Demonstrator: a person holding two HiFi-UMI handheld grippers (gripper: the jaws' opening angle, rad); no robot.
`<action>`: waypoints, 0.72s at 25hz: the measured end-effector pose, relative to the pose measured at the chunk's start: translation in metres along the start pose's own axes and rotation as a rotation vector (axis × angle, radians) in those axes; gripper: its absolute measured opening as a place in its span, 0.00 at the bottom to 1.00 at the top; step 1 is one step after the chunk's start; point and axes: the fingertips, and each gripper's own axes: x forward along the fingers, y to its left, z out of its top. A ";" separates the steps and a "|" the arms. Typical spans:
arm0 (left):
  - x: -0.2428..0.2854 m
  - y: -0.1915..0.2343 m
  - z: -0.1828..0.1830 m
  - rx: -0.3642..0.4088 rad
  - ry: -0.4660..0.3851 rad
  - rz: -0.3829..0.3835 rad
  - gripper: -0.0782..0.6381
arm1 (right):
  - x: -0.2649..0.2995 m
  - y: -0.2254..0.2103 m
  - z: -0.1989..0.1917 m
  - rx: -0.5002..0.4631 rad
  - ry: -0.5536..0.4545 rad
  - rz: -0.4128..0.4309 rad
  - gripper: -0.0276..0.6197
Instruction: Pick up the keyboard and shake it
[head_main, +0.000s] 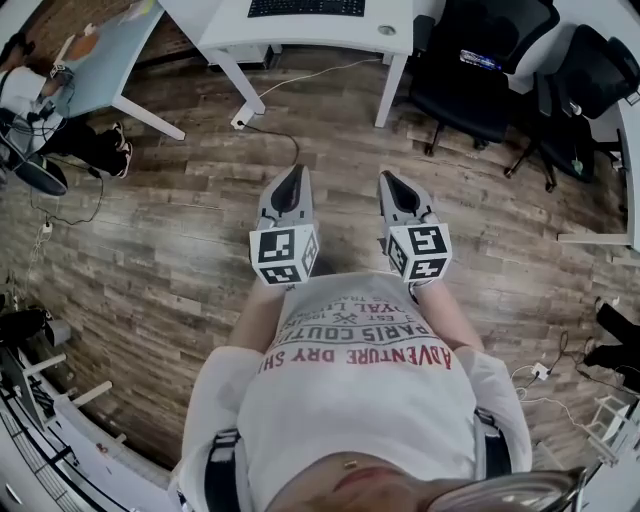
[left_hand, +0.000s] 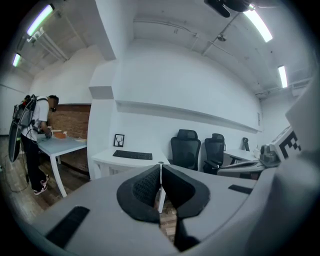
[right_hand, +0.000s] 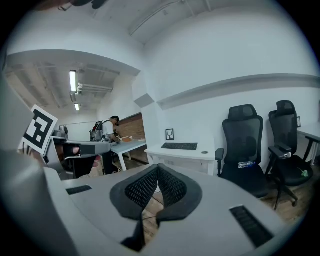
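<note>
The wood floor (head_main: 180, 250) fills most of the head view, though the person's shirt (head_main: 360, 400) covers its lower middle. The frame cuts off the white table (head_main: 400, 35) at the top of that view, so only its near part and two legs show. Two black office chairs (head_main: 480, 70) stand just right of the table, the farther one partly cut by the right edge. At the upper left a second table (head_main: 100, 55) is only partly in view, and another person (head_main: 35, 110) stands at it, too far off to make out in detail.

The left tool (head_main: 293, 172) and the right tool (head_main: 388, 178) are held side by side over the floor, well short of the table. The marker cubes hide the hands that carry them. Each tool's own view shows its jaws pressed together with nothing between them, and neither tool touches anything.

The keyboard (head_main: 305, 7) lies flat on the white table, well apart from both tools. In the head view the top edge slices it, leaving only a strip visible, while both gripper views show its whole length. A small framed picture (left_hand: 119, 140) stands upright behind it against the wall, its subject too small to tell. A thin cable (head_main: 285, 135) trails across the floor under the table.
</note>
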 end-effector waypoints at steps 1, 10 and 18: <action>0.006 0.014 0.005 -0.004 -0.001 -0.011 0.15 | 0.012 0.006 0.003 0.002 0.004 -0.006 0.08; 0.059 0.137 0.031 0.024 0.007 -0.111 0.15 | 0.130 0.058 0.032 0.015 -0.002 -0.099 0.08; 0.095 0.214 0.036 -0.039 0.027 -0.114 0.15 | 0.201 0.079 0.044 0.018 0.032 -0.116 0.08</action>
